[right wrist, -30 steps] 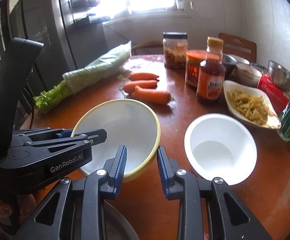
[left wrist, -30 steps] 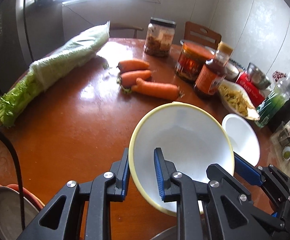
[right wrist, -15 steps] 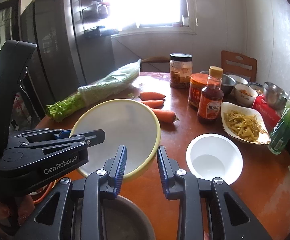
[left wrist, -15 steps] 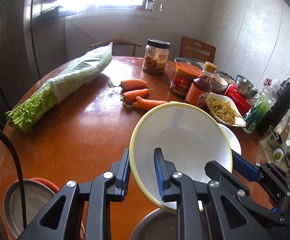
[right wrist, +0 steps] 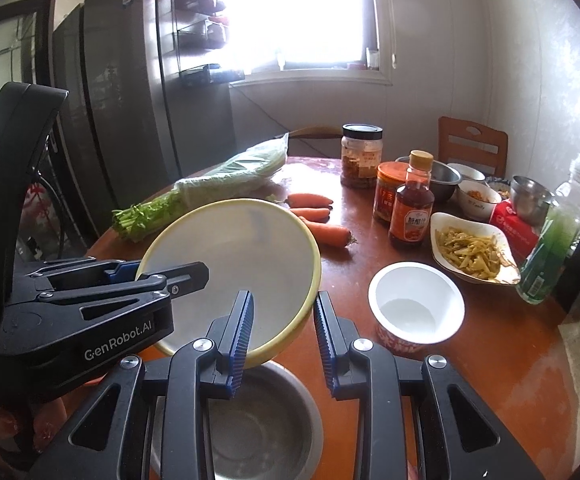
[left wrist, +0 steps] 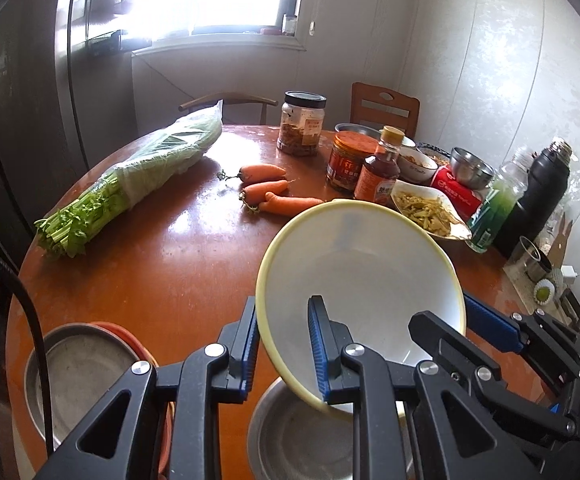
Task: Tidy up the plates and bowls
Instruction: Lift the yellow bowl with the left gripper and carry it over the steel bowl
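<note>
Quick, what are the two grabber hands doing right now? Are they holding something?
Left gripper: shut on the rim of the yellow bowl.
Right gripper: shut on the same bowl's rim, at another spot.

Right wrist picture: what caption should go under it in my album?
Both grippers, left gripper and right gripper, hold a yellow-rimmed bowl tilted above a steel bowl.

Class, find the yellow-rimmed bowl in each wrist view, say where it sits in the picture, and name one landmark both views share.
Left wrist view: the yellow-rimmed bowl fills the lower centre-right, tilted, its rim between the left gripper's fingers.
Right wrist view: it lies centre-left, above a steel bowl.
Shared landmark: the three carrots beyond the bowl.
</note>
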A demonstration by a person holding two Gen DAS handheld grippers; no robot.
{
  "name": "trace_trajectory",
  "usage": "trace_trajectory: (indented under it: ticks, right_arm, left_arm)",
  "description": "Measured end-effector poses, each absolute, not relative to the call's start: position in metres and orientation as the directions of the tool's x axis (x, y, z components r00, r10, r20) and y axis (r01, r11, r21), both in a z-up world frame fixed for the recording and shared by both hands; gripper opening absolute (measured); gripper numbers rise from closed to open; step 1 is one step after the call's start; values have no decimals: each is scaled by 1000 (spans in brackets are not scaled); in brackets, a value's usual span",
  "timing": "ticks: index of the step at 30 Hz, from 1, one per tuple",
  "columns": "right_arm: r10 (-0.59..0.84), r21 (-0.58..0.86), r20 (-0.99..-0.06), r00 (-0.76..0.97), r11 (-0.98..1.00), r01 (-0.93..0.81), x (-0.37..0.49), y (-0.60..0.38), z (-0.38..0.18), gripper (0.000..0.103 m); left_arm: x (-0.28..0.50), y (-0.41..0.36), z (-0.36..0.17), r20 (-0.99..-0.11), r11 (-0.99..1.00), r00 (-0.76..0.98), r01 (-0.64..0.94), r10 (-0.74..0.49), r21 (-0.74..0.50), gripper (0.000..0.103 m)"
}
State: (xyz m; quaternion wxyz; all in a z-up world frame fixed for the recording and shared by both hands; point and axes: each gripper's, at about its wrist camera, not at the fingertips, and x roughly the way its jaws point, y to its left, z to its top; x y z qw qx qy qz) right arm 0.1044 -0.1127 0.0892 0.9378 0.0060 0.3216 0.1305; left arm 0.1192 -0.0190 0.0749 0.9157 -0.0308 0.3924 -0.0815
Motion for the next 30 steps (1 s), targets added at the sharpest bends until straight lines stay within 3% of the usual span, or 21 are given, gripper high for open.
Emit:
trace_trajectory:
  ticks: [30]
  right_arm:
    - [238, 81, -667, 706, 965, -249, 55, -108, 39, 32]
  left_arm:
    - [69, -21, 24, -735, 986, 657, 125, -167, -112, 23]
